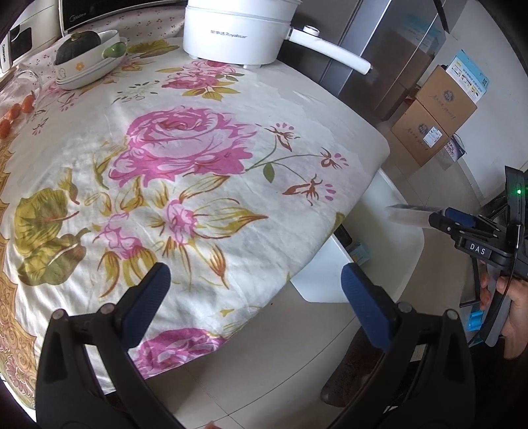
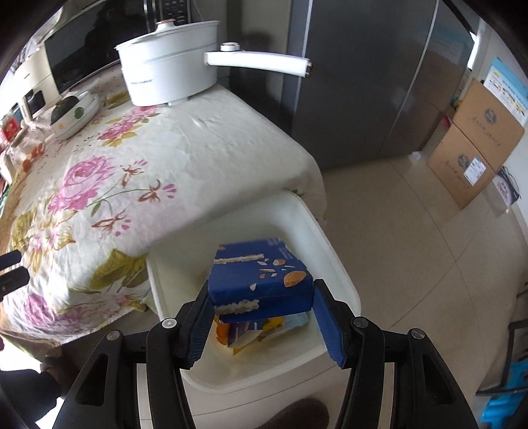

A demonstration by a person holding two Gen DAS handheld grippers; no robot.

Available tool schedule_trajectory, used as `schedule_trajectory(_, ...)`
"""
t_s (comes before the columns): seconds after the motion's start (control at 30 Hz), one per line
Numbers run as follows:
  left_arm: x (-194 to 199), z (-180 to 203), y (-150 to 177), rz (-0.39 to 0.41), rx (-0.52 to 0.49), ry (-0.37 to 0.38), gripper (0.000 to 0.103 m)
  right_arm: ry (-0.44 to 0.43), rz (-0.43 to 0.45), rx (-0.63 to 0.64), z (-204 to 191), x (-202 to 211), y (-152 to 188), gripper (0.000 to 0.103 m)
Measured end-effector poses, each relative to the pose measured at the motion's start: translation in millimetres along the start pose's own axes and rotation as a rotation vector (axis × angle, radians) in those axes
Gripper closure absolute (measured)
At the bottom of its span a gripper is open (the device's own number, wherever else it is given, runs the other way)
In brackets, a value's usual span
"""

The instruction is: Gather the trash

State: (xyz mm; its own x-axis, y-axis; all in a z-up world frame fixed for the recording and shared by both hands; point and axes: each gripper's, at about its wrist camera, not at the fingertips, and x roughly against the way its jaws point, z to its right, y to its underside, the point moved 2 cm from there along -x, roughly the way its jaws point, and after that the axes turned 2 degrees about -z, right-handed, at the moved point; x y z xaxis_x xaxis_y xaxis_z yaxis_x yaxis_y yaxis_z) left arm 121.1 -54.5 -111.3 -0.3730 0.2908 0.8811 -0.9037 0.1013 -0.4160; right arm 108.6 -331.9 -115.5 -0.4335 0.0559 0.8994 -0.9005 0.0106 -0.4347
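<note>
A torn blue cardboard box sits between the pads of my right gripper, directly above a white plastic bin beside the table. The pads press its two sides. Inside the bin lies other packaging in orange, blue and white. In the left wrist view the right gripper shows at the right edge with the box sticking out, over the bin. My left gripper is open and empty, above the table's near corner.
The table carries a floral cloth, a white electric pot with a long handle, a bowl with a green squash and small oranges. A steel fridge and stacked cardboard boxes stand on the tiled floor.
</note>
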Motion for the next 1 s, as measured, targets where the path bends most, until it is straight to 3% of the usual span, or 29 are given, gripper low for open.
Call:
schedule_trajectory(0.07, 0.7, 5.5, -0.1, 0.007, -0.024, -0.017, 0.001, -0.003, 0.004, -0.018, 4.8, 2.1, 1.7, 0.025)
schedule_trajectory(0.23, 10.7, 14.7, -2.0, 0.061, -0.059, -0.054, 0.001, -0.016, 0.022, -0.035, 8.1, 10.8, 3.4, 0.019)
schedule_trajectory(0.4, 22.2, 23.1, -1.0, 0.119, -0.044, -0.076, 0.001, -0.023, 0.040, -0.023, 1.5, 19.5, 2.6, 0.019)
schedule_trajectory(0.53, 36.5, 26.5, 1.1, 0.169, -0.012, -0.208, 0.001, -0.009, 0.063, 0.004, -7.5, 33.1, 5.5, 0.018)
schedule_trajectory(0.63, 48.2, 27.2, 5.2, 0.187, 0.002, -0.210, 0.001, -0.008, 0.084, 0.025, -16.5, 46.1, 6.8, 0.018)
schedule_trajectory(1.0, 87.0, 21.7, 41.7, 0.219, 0.077, -0.236, 0.001, 0.089, 0.294, 0.141, -76.6, 129.1, 36.7, 0.013)
